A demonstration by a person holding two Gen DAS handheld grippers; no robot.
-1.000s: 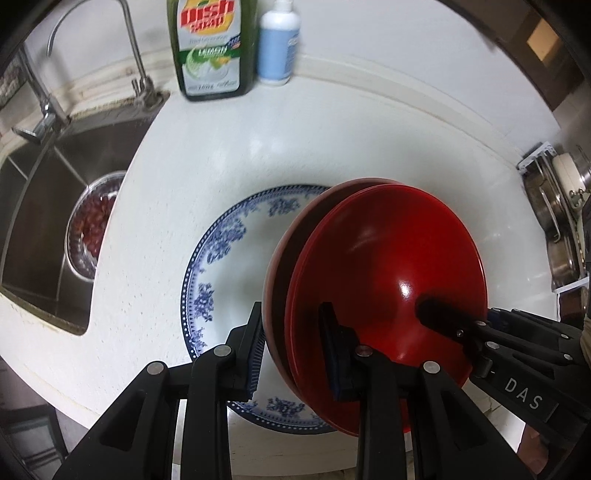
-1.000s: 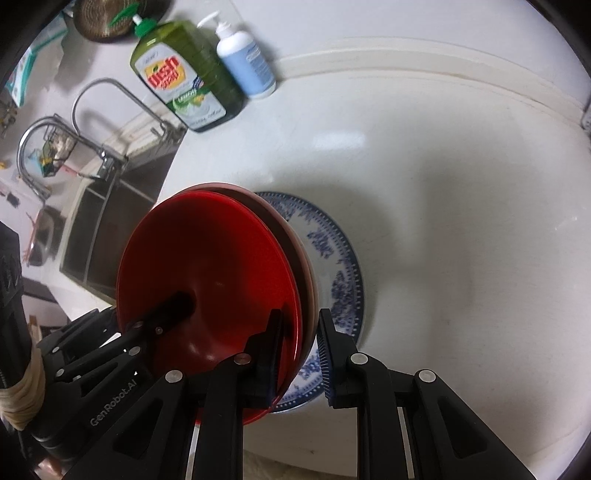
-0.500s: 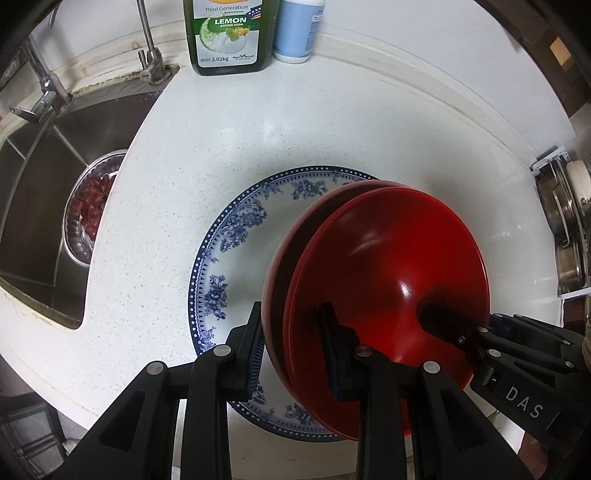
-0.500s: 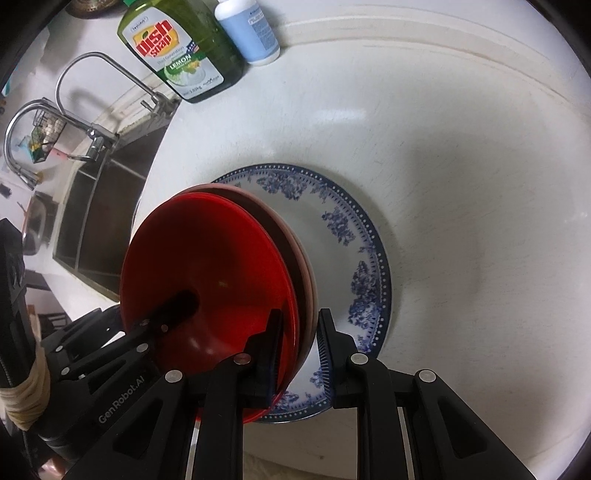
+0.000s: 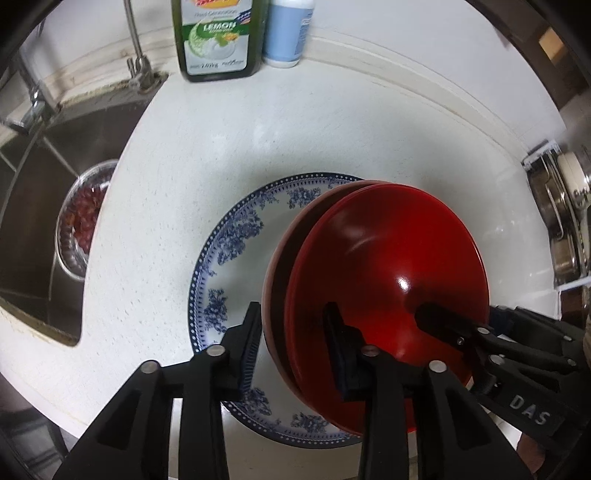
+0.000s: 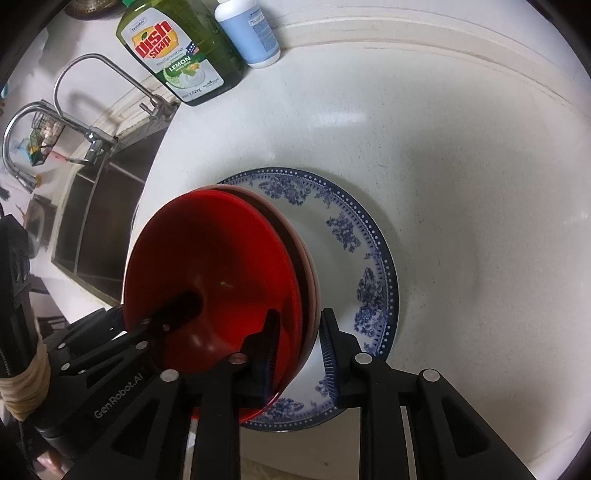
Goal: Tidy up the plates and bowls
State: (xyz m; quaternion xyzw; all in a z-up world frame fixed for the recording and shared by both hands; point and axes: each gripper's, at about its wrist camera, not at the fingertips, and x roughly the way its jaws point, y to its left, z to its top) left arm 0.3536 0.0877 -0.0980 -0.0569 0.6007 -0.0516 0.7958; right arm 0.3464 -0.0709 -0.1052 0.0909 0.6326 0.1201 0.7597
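We set two red bowls (image 5: pixel 388 273) on the blue plate (image 5: pixel 236 266); each hand-held gripper, left (image 5: pixel 291 350) and right (image 6: pixel 297 349), is opening off their rims.

Both grippers are matte black with silver screws, blue-ribbed fingers (image 5: pixel 246 354), and white "DAS" and "GenRobot.AI" lettering.

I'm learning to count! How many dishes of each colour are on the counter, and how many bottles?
Red dishes: 2, a bright red bowl nested in a paler red bowl.
Blue-and-white plates: 1, the plate under them.
Green bottles: 1, the dish soap.
Blue bottles: 1, the lotion bottle.
Total: 5
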